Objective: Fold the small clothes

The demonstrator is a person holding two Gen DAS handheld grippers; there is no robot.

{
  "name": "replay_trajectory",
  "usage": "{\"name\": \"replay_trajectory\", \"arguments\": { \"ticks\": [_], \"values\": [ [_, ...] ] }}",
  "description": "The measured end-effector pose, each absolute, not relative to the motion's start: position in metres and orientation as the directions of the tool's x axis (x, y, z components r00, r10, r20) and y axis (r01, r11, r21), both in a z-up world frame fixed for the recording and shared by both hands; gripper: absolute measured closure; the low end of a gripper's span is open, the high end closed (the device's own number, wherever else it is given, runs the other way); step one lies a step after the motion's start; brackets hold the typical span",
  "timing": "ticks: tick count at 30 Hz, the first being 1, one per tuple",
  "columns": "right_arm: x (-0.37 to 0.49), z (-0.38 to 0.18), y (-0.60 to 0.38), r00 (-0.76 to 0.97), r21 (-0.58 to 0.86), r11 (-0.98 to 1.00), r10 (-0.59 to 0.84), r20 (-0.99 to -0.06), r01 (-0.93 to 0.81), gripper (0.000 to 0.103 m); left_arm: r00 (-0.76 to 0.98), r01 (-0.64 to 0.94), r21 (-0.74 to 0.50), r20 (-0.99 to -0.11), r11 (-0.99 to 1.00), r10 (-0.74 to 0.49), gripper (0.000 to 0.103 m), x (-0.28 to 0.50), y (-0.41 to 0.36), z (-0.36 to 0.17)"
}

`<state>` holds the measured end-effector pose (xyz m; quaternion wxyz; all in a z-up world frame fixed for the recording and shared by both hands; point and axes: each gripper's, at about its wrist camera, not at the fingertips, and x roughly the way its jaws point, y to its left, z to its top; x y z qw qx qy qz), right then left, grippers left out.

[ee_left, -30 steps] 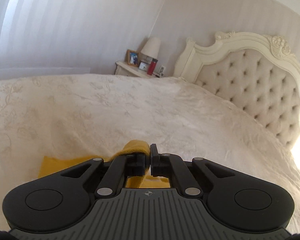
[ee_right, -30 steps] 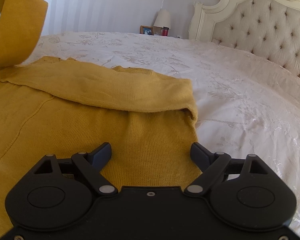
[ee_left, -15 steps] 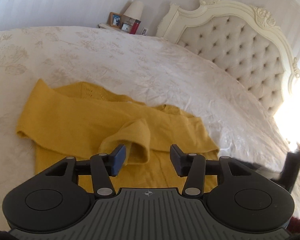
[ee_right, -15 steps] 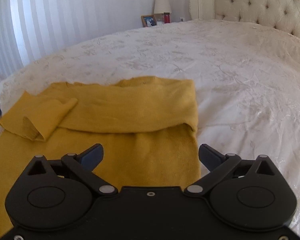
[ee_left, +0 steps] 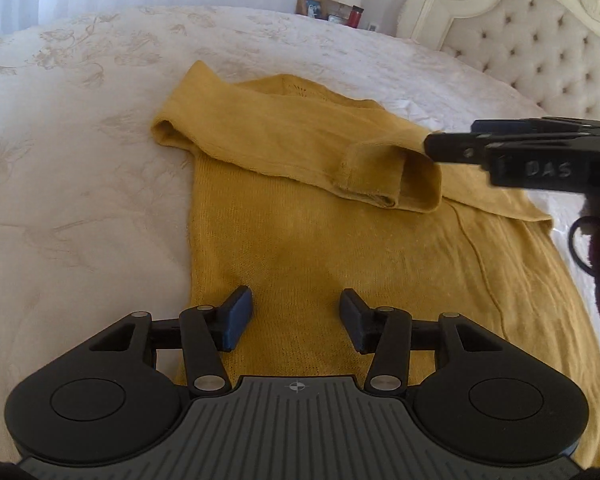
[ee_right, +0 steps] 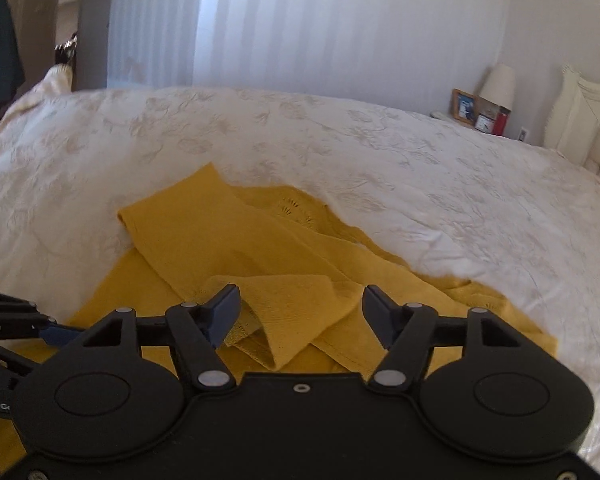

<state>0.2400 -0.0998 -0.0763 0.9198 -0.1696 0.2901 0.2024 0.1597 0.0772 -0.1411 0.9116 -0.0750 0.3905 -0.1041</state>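
Yellow sweater (ee_left: 300,240) lies mid-frame on the bed (ee_left: 80,160), a sleeve folded across. Left tool (ee_left: 296,320) hangs released over its hem. Right tool (ee_right: 300,312), closing, straddles the cuff (ee_right: 268,336) without gripping.

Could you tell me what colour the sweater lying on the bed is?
Mustard yellow; the sweater shows best in the left wrist view.

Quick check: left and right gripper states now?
Left gripper: open, empty, above the yellow sweater.
Right gripper: jaws closing around the folded sleeve cuff, not gripping yet.
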Motion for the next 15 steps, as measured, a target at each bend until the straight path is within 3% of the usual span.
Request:
{"name": "replay_trajectory", "arguments": {
  "ticks": [2,4,5,9,11,15],
  "values": [
    [0.250,-0.089,-0.087,0.723,-0.226,0.843,0.246,-0.646,-0.488,0.037,0.670,0.136,-0.204,-0.702,0.970,-0.241,0.054,0.162,0.074,-0.140],
    [0.259,-0.095,-0.086,0.704,-0.233,0.844,0.216,-0.676,-0.483,0.088,0.669,0.141,-0.199,-0.703,0.970,-0.242,0.053,0.161,0.074,-0.142],
    [0.263,-0.091,-0.095,0.706,-0.199,0.868,0.216,-0.674,-0.455,0.093,0.667,0.142,-0.202,-0.704,0.969,-0.245,0.053,0.161,0.075,-0.142],
    [0.265,-0.063,-0.177,0.772,0.128,0.973,0.230,-0.593,-0.191,0.096,0.659,0.140,-0.220,-0.707,0.965,-0.257,0.053,0.163,0.078,-0.144],
    [0.260,-0.062,-0.218,0.797,0.188,0.980,0.159,-0.582,-0.058,0.096,0.659,0.144,-0.209,-0.708,0.967,-0.252,0.053,0.164,0.077,-0.144],
    [0.260,-0.087,-0.273,0.717,0.220,0.974,0.114,-0.688,0.057,0.077,0.661,0.155,-0.188,-0.709,0.970,-0.243,0.048,0.163,0.072,-0.145]
  ]
}}
